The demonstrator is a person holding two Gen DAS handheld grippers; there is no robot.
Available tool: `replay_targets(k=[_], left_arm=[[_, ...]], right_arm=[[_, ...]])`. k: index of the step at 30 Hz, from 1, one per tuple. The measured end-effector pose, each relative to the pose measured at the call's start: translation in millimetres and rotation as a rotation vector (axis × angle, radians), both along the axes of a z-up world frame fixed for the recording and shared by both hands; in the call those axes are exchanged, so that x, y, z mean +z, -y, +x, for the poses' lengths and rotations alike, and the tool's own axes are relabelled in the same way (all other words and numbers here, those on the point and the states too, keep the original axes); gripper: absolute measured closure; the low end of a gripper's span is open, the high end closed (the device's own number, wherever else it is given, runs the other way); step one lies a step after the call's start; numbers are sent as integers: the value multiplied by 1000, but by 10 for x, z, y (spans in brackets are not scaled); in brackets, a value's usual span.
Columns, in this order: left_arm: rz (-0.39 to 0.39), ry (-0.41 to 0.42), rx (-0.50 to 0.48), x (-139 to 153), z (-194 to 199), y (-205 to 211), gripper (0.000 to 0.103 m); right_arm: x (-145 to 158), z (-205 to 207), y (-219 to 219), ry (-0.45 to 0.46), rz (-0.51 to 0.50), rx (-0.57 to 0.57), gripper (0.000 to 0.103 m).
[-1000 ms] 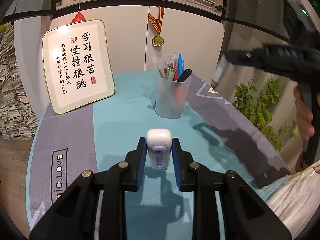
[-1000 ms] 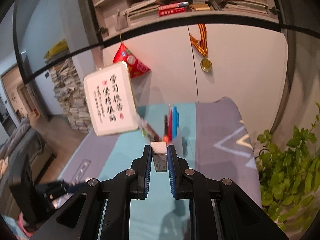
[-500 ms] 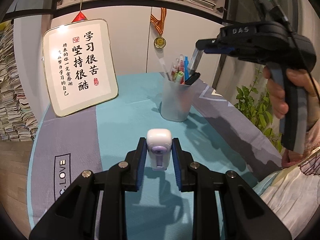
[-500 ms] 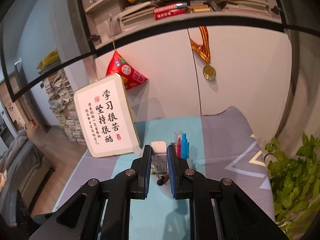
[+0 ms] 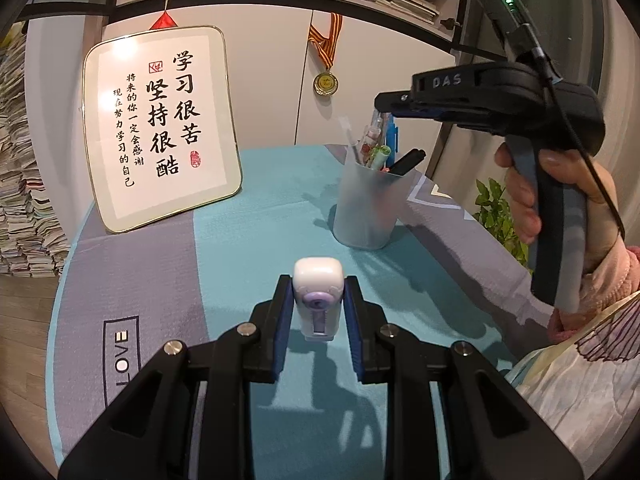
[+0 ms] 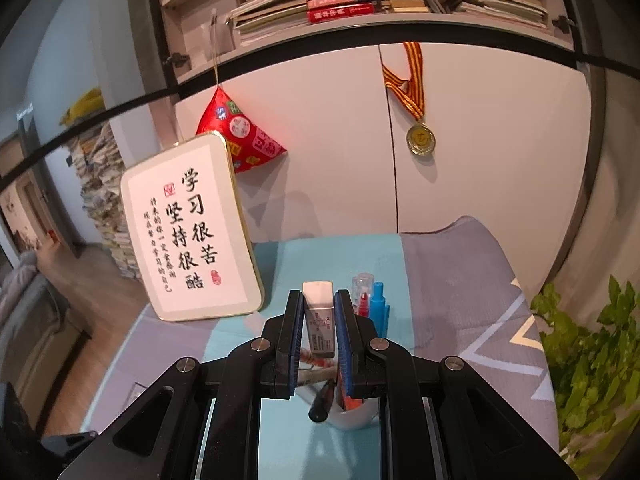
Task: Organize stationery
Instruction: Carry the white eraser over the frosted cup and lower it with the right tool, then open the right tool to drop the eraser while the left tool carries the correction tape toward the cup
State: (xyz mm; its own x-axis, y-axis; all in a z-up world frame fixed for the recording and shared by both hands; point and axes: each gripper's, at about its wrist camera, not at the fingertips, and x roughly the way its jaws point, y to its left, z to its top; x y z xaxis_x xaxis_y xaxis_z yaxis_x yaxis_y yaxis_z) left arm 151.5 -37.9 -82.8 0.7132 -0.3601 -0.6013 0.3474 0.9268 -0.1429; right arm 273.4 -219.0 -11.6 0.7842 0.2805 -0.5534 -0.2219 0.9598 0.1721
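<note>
Stationery split three ways, one frosted pen cup on my tabletop, one eraser pinched in my right hand-held gripper marked DAS above it, one white-and-purple correction tape clamped in my left hand-held gripper, cloth reading LOVE.

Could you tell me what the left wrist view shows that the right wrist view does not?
Only the left wrist view shows the left gripper clamping a white and purple correction tape, and the hand holding the right gripper. Only the right wrist view shows the eraser clamped in the right gripper, and a red pouch. Both show the pen cup, framed sign and medal.
</note>
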Motion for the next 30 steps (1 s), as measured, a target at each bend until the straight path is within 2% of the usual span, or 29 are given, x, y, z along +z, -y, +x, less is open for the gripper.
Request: replay_targets(k=[11, 16, 22, 30], left_arm=[[0, -8, -1, -4, 20, -2, 80], [3, -1, -2, 33, 11, 12, 79], [9, 9, -10, 98, -8, 48, 79], [16, 27, -21, 224, 19, 167, 79]], right_arm=[[-126, 58, -28, -57, -30, 11, 86], [-135, -28, 17, -82, -6, 27, 86], [-33, -175, 181, -53, 43, 8, 86], [-109, -350, 420, -71, 84, -18, 86]])
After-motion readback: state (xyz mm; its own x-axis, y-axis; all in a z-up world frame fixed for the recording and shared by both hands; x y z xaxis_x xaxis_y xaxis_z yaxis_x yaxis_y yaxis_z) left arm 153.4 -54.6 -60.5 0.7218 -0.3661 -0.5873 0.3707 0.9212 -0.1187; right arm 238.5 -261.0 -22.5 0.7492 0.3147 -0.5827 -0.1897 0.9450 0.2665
